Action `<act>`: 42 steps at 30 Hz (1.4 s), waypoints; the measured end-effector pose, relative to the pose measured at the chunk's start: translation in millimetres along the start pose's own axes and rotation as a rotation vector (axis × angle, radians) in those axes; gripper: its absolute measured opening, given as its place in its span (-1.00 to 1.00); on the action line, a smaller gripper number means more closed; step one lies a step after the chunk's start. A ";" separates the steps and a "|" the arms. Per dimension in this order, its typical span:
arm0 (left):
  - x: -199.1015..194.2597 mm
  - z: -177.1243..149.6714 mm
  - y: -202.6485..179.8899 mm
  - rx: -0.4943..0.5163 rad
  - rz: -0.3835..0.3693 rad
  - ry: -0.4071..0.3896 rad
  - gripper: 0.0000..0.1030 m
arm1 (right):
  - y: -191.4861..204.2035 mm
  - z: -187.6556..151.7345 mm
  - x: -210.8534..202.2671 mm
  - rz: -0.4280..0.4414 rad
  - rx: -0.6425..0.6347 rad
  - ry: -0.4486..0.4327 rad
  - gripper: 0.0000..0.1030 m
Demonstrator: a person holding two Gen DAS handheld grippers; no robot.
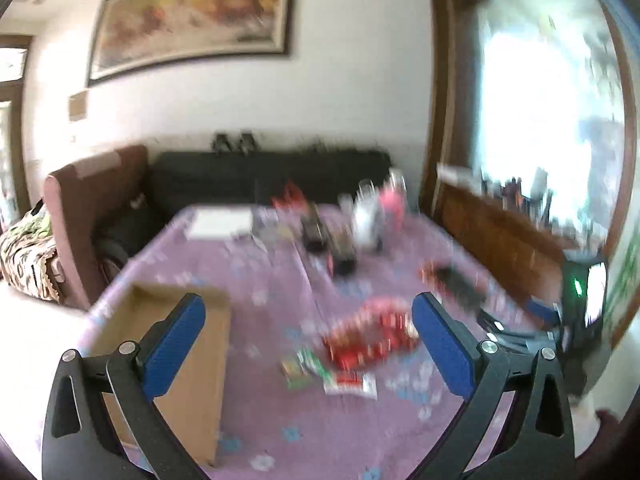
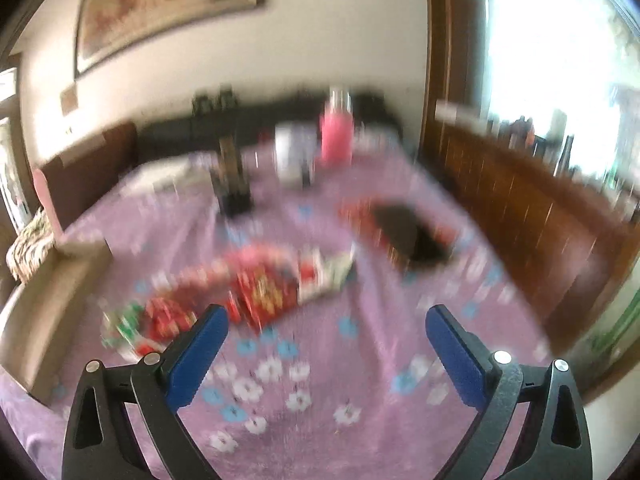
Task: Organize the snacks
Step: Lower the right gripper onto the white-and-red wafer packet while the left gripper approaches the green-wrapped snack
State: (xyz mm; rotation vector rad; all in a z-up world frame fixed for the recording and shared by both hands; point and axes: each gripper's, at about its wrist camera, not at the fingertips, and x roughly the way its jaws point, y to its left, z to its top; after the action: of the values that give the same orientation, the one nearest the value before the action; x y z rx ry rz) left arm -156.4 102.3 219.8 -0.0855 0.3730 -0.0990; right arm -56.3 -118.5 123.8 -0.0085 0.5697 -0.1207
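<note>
Left hand-held gripper (image 1: pixel 309 350): two black angular arms with triangular cut-outs, silver round screws at the joints, flat blue pads (image 1: pixel 176 346) on the inner faces. Right hand-held gripper (image 2: pixel 326 354): same build, same blue pads (image 2: pixel 454 360).

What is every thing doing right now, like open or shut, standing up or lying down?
Left gripper: jaws open, holding nothing.
Right gripper: jaws open, holding nothing.
Cardboard box: open on top; inside not visible.
Red snack packets: lying loose in a pile on the tablecloth, outside the box.
Pink bottle: standing upright.
Dark packet: lying flat.
</note>
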 end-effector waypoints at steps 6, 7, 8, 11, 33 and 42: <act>-33.1 79.9 46.7 -0.033 0.132 -0.128 1.00 | -5.6 62.6 -66.3 0.043 0.019 -0.215 0.96; -34.5 91.1 53.9 -0.041 0.151 -0.143 1.00 | -6.0 78.5 -72.6 0.050 0.021 -0.223 0.97; -33.9 100.5 59.4 -0.046 0.168 -0.159 1.00 | -6.5 89.1 -76.6 0.058 0.025 -0.227 0.97; -24.9 119.5 68.0 -0.012 0.194 -0.215 1.00 | -3.7 123.8 -84.4 0.097 0.035 -0.246 0.98; 149.1 -19.4 47.5 -0.041 -0.005 0.334 1.00 | 42.1 -7.4 82.4 0.493 0.035 0.281 0.52; 198.2 -62.7 48.7 -0.100 -0.079 0.522 1.00 | 112.9 -48.6 96.3 0.602 -0.171 0.375 0.53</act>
State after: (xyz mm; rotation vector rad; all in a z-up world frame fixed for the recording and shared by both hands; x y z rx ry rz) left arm 8.1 124.2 85.5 -0.1743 0.8966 -0.1816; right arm 10.6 -16.4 26.4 0.0202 0.9320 0.5225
